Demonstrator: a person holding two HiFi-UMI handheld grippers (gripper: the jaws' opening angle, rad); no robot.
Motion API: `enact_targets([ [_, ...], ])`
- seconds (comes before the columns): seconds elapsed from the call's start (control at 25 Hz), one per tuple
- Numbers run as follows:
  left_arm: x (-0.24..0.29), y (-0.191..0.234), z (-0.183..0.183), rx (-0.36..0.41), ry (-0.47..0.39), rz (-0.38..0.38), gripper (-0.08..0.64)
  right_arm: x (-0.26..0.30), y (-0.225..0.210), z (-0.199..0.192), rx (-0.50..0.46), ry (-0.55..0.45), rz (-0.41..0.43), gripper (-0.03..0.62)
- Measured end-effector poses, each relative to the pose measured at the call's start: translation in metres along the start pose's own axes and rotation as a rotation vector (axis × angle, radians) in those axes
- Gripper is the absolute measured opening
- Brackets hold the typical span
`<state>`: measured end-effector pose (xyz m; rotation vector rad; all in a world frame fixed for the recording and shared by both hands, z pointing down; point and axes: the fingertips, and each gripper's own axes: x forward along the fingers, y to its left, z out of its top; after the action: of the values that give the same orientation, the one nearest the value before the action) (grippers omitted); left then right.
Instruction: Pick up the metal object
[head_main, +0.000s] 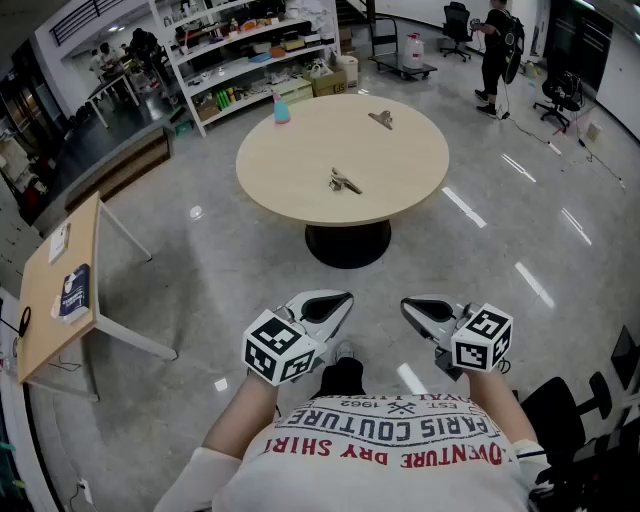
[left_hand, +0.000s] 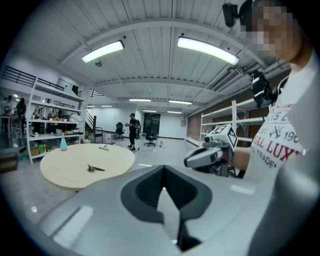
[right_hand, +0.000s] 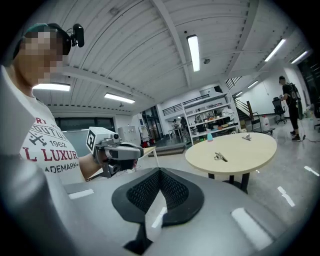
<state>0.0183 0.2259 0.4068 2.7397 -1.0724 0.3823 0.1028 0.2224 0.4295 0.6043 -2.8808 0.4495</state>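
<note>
Round counter (head_main: 400, 180): pale matte top on a dark pedestal, standing on a glossy grey floor (head_main: 200, 300).
Left tool (head_main: 335, 300), right tool (head_main: 415, 308): grey moulded shells with ribbed black pads. Each has its jaws closed together on nothing, well apart from the counter.
Blue bottle (head_main: 281, 110): at the far rim.
Metal object (head_main: 344, 182): small, angular, lying near the counter's middle.

Large open workshop with a glossy grey floor (head_main: 200, 300). A round, pale wooden table (head_main: 300, 160) on a black pedestal (head_main: 347, 243) stands in the middle. White shelving (head_main: 250, 50) lines the far side. A rectangular wooden desk (head_main: 45, 330) sits at left, with office chairs (head_main: 457, 20) beyond. Long strip lights (left_hand: 205, 49) cross a white ribbed ceiling (left_hand: 150, 60).
</note>
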Motion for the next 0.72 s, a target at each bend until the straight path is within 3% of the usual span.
enact_targets([
  [0.16, 0.043, 0.061, 0.003, 0.057, 0.031, 0.013, 0.003, 0.036, -0.059, 0.015, -0.009, -0.006, -0.014, 0.0],
  [0.4, 0.107, 0.173, 0.02, 0.063, 0.061, -0.016, 0.003, 0.108, -0.162, 0.058, 0.008, -0.003, -0.044, 0.0],
  [0.72, 0.152, 0.325, 0.068, 0.029, 0.024, -0.014, 0.003, 0.204, -0.263, 0.138, -0.061, -0.027, -0.07, 0.0],
])
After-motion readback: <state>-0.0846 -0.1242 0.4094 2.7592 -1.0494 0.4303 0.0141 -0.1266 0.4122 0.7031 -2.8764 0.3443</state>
